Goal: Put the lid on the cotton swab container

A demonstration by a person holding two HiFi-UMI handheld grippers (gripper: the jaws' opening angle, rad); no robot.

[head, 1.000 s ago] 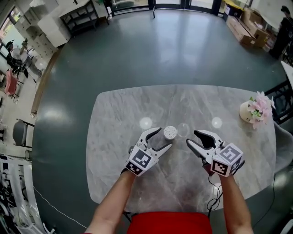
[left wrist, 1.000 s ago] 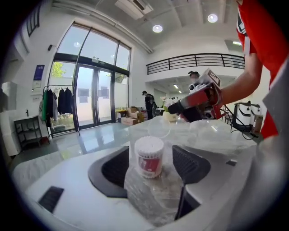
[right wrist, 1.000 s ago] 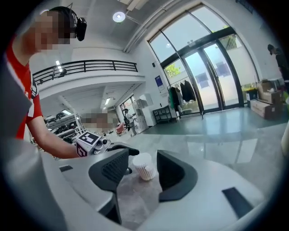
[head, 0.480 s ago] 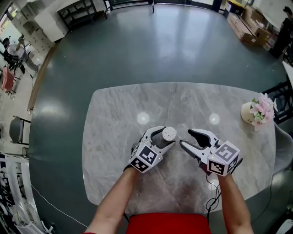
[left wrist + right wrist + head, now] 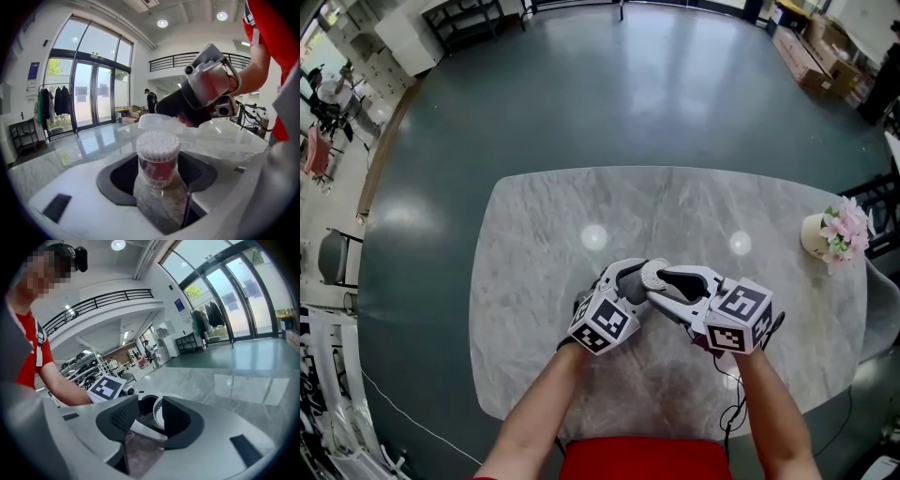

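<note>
The cotton swab container (image 5: pixel 158 159) stands upright on the worktop (image 5: pixel 544 244), near the middle and toward the person's side. It has no top on and is packed full of white swabs (image 5: pixel 158 143). A red label (image 5: pixel 157 169) goes round its side. The left tongs (image 5: pixel 159 182) have just closed a bit more, and their pads press on both sides of the container. The clear lid (image 5: pixel 157 123) is close by the container's top and a little higher, not on it yet. The right tongs (image 5: pixel 151 418) have just been closing and pinch the lid between them.

The worktop is pale grey stone with rounded corners, and two bright lamp spots shine on it. At its far right edge sits a small pale pot (image 5: pixel 817 234) with pink flowers (image 5: pixel 844 225) in it.

All round the worktop is a shiny dark floor (image 5: pixel 581 103). Some cardboard boxes (image 5: pixel 806 56) lie on it at the far right, and a chair (image 5: pixel 337 267) stands at the left. The room is big and bright — it has tall glass doors (image 5: pixel 89 98) with a rack (image 5: pixel 50 101) of hanging clothes beside them, and a railed balcony (image 5: pixel 187 60) up high.
</note>
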